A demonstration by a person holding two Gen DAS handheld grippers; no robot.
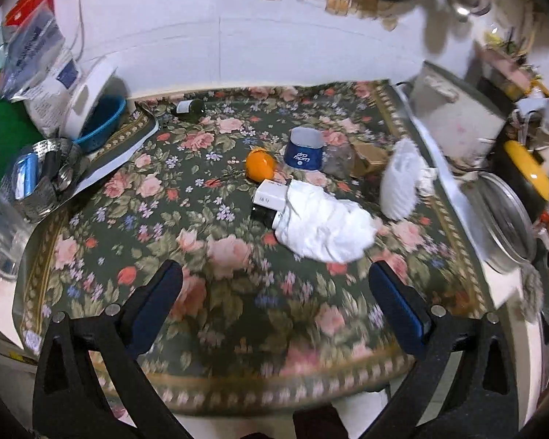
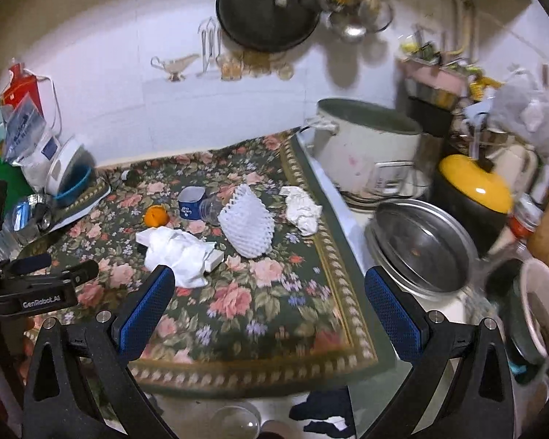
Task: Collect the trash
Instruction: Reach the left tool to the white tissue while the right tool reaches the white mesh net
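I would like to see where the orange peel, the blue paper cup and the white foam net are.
orange peel [image 1: 261, 164], left wrist view, middle of it
blue paper cup [image 1: 304, 153], left wrist view, printed side
white foam net [image 2: 248, 226], right wrist view, meshed side

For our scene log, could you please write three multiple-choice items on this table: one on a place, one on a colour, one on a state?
1. Where does the big crumpled tissue lie?
A. draped over the white box
B. inside the pot
C. on the floor

2. What colour is the cup?
A. red
B. blue
C. green

3. How do both grippers stand?
A. shut on tissue
B. shut on nothing
C. open, holding nothing

Answers: 1 A, the tissue covers part of the box; 2 B, its wall is blue with white lettering; 3 C, the left gripper and the right gripper show wide gaps above the cloth.
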